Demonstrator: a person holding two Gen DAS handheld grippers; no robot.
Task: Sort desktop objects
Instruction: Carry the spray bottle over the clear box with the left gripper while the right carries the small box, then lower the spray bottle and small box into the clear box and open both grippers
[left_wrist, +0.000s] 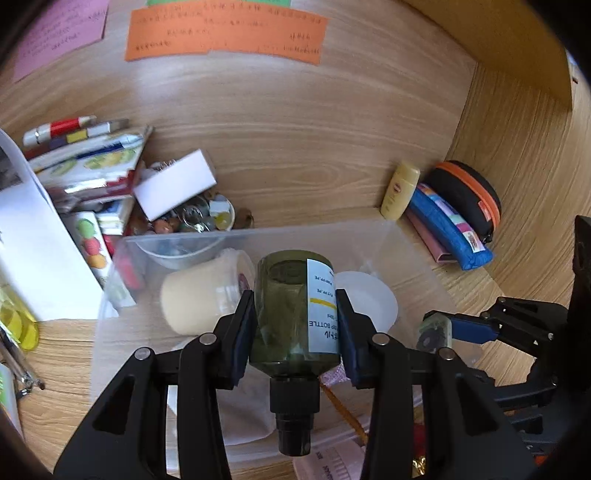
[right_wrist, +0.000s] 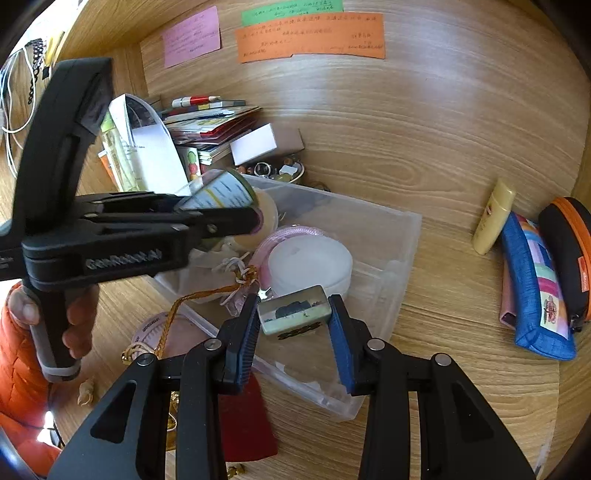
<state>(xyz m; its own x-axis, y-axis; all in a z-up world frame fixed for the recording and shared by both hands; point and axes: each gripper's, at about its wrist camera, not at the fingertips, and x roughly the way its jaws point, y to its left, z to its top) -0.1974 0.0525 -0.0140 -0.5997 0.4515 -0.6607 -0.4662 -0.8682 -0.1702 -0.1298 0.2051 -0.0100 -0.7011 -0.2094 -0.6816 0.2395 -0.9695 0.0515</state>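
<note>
Now | green bottle clamped in left hand-held gripper | above clear bin

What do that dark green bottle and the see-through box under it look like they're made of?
Green bottle: likely tinted translucent plastic, glossy; light passes through it, with a paper-looking label and a black cap. Storage box: clear, slightly frosted plastic; its contents show through the walls.

Desk: matt wood-grain. Bin: clear smooth plastic. Bottle: glossy translucent green plastic. Pouch: blue woven cloth.
</note>
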